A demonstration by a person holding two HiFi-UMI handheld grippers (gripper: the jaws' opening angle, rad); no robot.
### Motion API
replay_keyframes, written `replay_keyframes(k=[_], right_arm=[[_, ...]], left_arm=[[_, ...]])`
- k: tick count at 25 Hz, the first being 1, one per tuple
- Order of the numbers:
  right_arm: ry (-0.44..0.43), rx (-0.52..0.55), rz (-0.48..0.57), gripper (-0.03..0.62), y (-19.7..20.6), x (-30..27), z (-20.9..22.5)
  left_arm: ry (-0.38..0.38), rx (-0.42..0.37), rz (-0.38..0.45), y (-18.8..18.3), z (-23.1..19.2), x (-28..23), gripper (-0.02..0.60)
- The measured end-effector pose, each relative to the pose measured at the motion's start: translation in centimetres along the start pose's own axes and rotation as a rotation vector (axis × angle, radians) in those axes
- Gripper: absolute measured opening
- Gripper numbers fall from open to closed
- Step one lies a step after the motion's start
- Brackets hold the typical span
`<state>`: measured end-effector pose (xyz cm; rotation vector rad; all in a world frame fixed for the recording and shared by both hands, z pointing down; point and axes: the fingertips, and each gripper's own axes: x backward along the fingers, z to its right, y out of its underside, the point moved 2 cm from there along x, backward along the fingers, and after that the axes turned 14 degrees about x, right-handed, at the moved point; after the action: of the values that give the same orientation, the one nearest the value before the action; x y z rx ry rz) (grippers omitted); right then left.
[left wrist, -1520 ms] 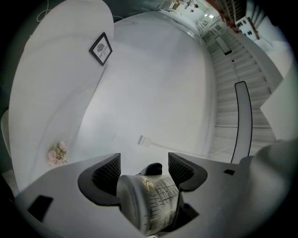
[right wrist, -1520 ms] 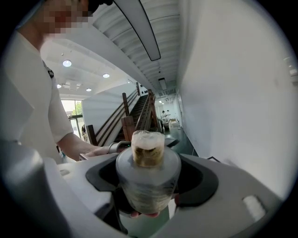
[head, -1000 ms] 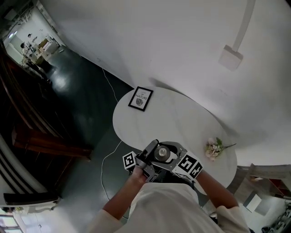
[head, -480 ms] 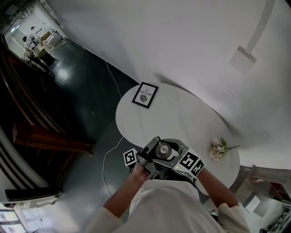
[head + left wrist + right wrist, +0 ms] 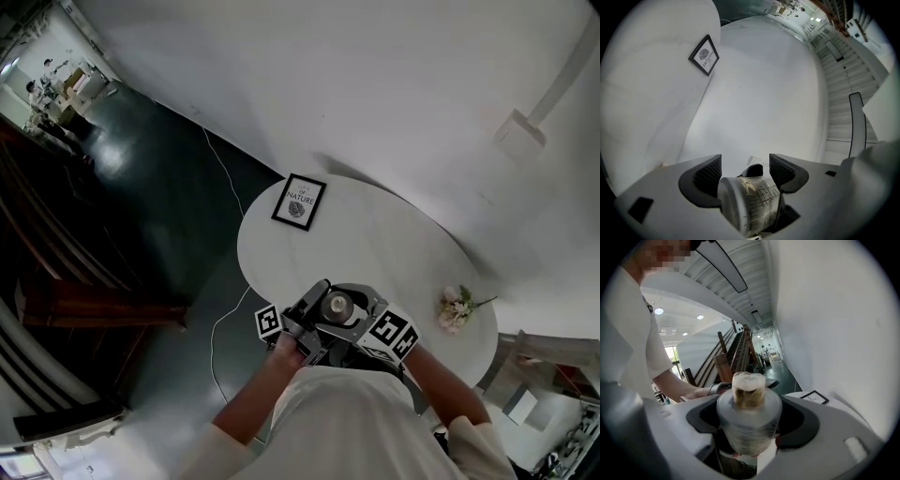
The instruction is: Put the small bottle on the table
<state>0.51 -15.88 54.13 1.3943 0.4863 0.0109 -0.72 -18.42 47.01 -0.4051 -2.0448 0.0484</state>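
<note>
Bottle (image 5: 337,305) above near edge of table (image 5: 394,246), frame (image 5: 299,202) opposite

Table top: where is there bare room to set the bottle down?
The wide middle of the table is bare, from the framed picture at its far left end to the flowers at its right end. The near edge is crowded: the left gripper and right gripper are bunched there, both on the bottle.

Left hand-held gripper (image 5: 317,311) and right hand-held gripper (image 5: 364,317) meet at 6 o'clock in head view. Both are clamped on the small bottle (image 5: 337,304). Forearms come in from 7 and 5 o'clock.
</note>
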Motion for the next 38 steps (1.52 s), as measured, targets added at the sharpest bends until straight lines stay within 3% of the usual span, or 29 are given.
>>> replay_keyframes(k=[15, 25, 38], right_arm=[[0.033, -0.082, -0.064, 0.347, 2.1, -8.3, 5.4], [0.082, -0.136, -0.089, 0.347, 4.3, -11.9, 9.8], [0.101, -0.214, -0.143, 0.347, 9.2, -16.1, 13.5]], left_arm=[[-0.023, 0.046, 0.085, -8.8, 1.8, 5.1, 0.304], [-0.084, 0.065, 0.135, -12.5, 2.0, 8.8, 0.304], [-0.106, 0.024, 0.206, -16.5, 2.6, 12.8, 0.301]])
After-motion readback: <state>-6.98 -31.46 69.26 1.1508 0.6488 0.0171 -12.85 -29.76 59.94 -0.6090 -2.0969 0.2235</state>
